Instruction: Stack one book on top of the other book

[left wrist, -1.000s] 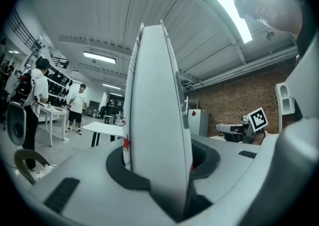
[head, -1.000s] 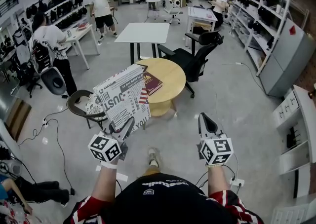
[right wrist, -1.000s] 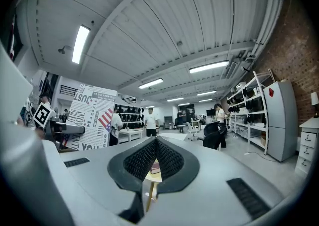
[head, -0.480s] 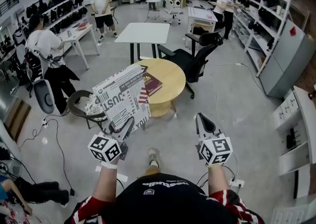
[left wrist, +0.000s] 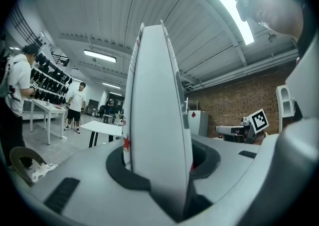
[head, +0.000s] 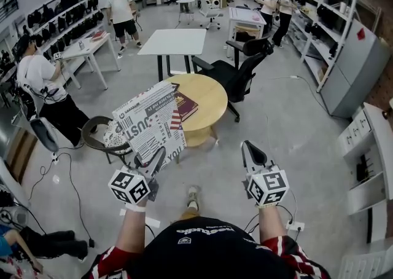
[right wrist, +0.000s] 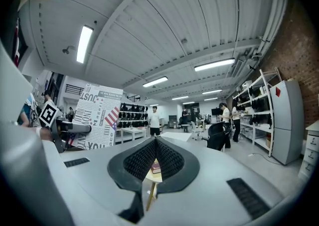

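While the newspaper-print book [head: 150, 121] hangs upright in the air on the near-left side of the round worktop [head: 215, 96], the stack has not been made. That book is off the worktop altogether, lifted just short of its near edge, with its top corner overlapping the wood only from the head view's angle. It is pinched at its lower edge by the left hand-held gripper [head: 155, 162], and the left gripper view shows both jaws clamped on the closed pages, spine-on to the lens.

On the worktop itself lies the maroon book [head: 187, 104], flat and towards the left side, with nothing on top of it. That one looks like the base of the stack.

Off to the near-right of the worktop sits the right hand-held gripper [head: 250, 149], its jaws closed together on nothing and pointing towards the worktop.

So one book is picked up and the other is waiting. As I judge it, what remains is carrying the printed book over the worktop, laying it flat on the maroon cover and letting go. Beyond the worktop stands a black office chair [head: 242, 69].
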The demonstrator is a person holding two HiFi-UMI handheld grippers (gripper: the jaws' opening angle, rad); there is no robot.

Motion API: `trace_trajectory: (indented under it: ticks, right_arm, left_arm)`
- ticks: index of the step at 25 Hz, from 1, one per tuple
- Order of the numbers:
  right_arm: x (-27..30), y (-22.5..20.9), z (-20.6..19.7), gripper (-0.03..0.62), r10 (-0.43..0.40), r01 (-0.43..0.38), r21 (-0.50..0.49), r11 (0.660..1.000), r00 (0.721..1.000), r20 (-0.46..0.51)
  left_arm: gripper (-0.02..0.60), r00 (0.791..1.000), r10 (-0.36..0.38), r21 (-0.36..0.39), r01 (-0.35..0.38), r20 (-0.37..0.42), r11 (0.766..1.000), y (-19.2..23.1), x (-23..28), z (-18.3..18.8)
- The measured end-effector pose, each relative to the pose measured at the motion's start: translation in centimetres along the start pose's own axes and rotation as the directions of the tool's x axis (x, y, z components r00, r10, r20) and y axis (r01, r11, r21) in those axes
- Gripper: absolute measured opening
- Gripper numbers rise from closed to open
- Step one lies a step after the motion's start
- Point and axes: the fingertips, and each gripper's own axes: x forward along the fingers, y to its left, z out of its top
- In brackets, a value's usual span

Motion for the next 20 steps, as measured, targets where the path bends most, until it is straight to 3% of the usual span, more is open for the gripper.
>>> trace_trajectory:
  ticks: [20]
  right_arm:
    - [3.3,-0.2,-1.8,0.028,-0.006,0.005,-0.027,1.0,1.0,-0.026]
  left_arm:
    - [0.169,1.0,-0.004,-0.033,0.004,-0.001,0.999,3.6,2.1,-2.2]
